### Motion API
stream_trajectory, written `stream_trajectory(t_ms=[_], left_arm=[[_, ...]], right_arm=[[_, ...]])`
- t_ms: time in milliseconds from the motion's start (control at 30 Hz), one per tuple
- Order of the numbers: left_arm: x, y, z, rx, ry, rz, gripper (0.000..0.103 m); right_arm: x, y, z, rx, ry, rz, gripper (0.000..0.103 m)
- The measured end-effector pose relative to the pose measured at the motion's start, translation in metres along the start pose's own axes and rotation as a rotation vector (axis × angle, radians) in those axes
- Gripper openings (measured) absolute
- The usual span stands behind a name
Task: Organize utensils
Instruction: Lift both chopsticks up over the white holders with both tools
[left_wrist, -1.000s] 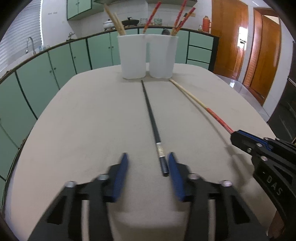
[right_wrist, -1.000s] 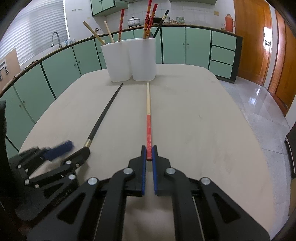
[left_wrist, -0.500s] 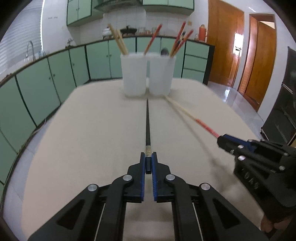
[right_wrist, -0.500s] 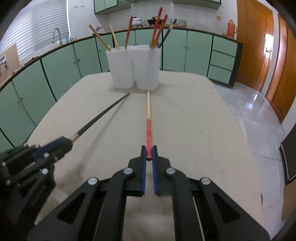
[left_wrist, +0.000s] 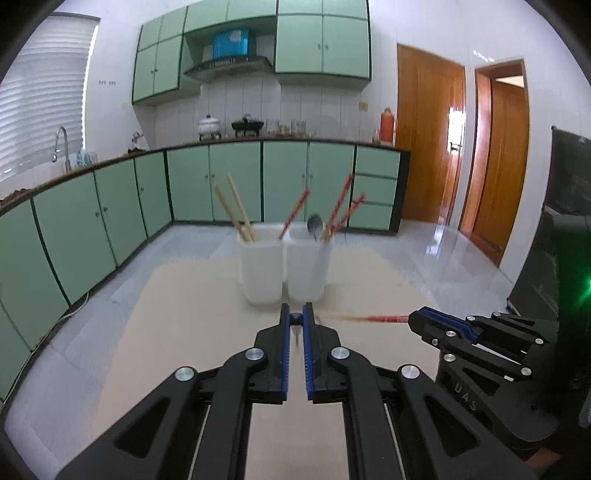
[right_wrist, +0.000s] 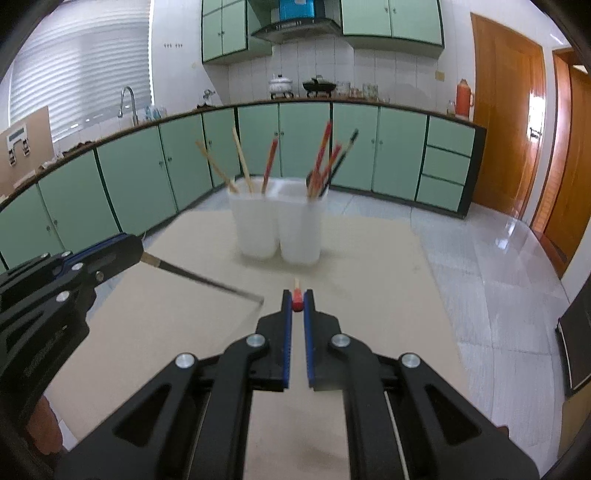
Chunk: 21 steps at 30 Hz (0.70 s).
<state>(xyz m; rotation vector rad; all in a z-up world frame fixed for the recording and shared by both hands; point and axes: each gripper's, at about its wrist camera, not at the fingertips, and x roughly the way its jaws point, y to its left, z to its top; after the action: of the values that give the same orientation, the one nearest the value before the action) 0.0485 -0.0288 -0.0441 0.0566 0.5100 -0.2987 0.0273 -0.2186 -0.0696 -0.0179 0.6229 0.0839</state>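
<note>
Left gripper (left_wrist: 296, 318) was clamped on the end of a black chopstick (right_wrist: 207, 279); right gripper (right_wrist: 297, 300) was clamped on the red end of a red chopstick (left_wrist: 373, 317). Both sticks hung clear above the table (left_wrist: 192, 317), short of two cups (right_wrist: 277, 225). Held only by their ends, the sticks could pivot or slip, and their tips, apparently close together, might cross or strike a cup rim. Open table lay on every side.

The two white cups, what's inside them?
The left white cup holds two plain wooden chopsticks and a red one; the right white cup holds red chopsticks and a black one. Their lower ends are hidden inside.
</note>
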Motion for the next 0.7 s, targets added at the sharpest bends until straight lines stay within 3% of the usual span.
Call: stream_trajectory(t_ms=[433, 700], left_arm=[[0.022, 0.012, 0.043, -0.015, -0.027, -0.034, 0.007], [0.027, 0.014, 0.054, -0.026, -0.032, -0.054, 0.007]], right_arm=[[0.001, -0.025, 0.064, 0.021, 0.029, 0.070, 0.005], [0.007, -0.024, 0.078, -0.009, 0.035, 0.094, 0.005]])
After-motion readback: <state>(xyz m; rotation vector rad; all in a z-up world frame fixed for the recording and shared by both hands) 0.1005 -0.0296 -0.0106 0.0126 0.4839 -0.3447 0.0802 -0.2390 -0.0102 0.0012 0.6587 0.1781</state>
